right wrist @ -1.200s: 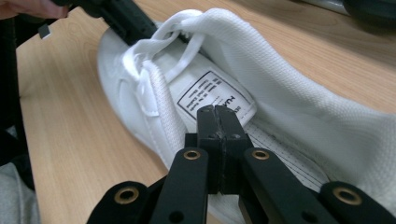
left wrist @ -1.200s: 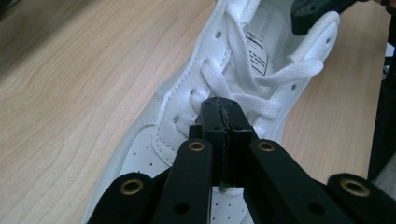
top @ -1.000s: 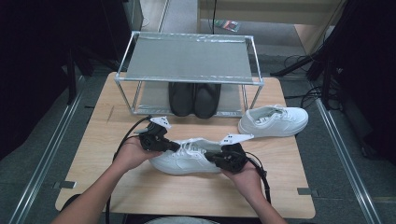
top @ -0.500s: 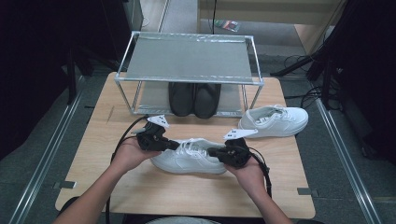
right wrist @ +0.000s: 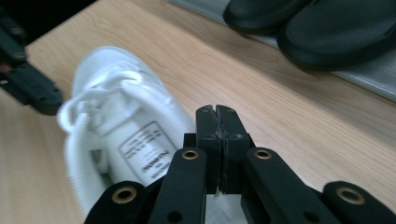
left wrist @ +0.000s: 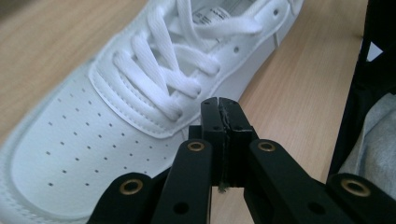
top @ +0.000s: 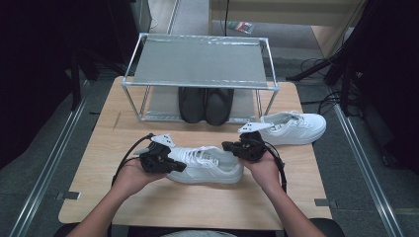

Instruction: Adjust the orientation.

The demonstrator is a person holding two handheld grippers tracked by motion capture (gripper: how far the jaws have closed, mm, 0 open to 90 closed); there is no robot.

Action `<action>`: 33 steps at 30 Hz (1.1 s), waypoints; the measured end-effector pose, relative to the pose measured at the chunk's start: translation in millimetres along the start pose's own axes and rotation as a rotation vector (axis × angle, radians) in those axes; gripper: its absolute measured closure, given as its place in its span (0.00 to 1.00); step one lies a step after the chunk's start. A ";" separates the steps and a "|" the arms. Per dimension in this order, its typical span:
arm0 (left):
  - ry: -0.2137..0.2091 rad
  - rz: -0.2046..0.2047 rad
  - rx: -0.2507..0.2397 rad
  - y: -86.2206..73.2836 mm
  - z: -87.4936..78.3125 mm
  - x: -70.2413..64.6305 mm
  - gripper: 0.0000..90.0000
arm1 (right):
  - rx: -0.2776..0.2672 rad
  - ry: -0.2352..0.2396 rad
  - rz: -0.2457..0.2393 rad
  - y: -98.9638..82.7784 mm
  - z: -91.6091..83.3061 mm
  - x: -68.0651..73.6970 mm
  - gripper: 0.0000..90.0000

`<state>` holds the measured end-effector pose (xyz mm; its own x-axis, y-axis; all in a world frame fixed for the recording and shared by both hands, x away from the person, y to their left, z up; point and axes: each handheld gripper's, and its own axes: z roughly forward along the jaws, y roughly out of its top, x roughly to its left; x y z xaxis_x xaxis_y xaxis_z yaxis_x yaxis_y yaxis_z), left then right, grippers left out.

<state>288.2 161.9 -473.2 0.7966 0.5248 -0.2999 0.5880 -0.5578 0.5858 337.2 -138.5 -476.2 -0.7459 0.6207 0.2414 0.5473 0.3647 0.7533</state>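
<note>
1. White leather marks the near sneaker (top: 205, 165), which lies on its sole toward the front edge of the desk (top: 99, 148), toe pointing to the left side, heel to the right; the left gripper (top: 177, 167) sits at its toe end and the right gripper (top: 228, 146) at its heel end.
2. Both pairs of jaws are clenched tight with nothing between them; in the left gripper view the closed tips (left wrist: 219, 106) hover by the lowest lace rows, and in the right gripper view the closed tips (right wrist: 216, 114) stand over the collar near the printed tongue label (right wrist: 142, 154).
3. To do this step well, I judge the jaws should be opened before any pinch; take firm material such as the heel collar and the toe-side upper rather than loose laces, and lift both ends together so the shoe stays level.
4. Whether either gripper is actually touching the shoe is hard to tell from above; they may merely be nudging it.
5. As for its look: perforated toe box, flat white laces, stitched panels, thick white sole, clean throughout.
6. Its mate, the second white sneaker (top: 294, 127), rests near the right edge; a pair of black shoes (top: 205, 104) occupies the lower shelf of the metal rack (top: 197, 61) at the back edge.
</note>
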 end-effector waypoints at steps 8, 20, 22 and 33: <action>0.040 0.008 0.050 -4.9 10.0 1.3 1.00 | 0.027 0.039 0.018 3.2 5.8 -4.9 1.00; 0.030 0.009 0.043 -2.2 10.7 10.5 1.00 | 0.047 0.046 0.038 -0.5 2.8 -1.0 1.00; 0.038 0.016 0.045 -0.6 10.5 13.0 1.00 | 0.048 0.046 0.038 -1.7 1.7 0.2 1.00; 0.057 -0.003 0.030 5.8 10.1 27.7 1.00 | 0.048 0.061 0.033 -11.1 -4.4 9.7 1.00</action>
<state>315.0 166.7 -485.7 0.7859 0.5617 -0.2584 0.5953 -0.5747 0.5615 322.3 -139.6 -479.6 -0.7482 0.5900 0.3035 0.5885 0.3788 0.7143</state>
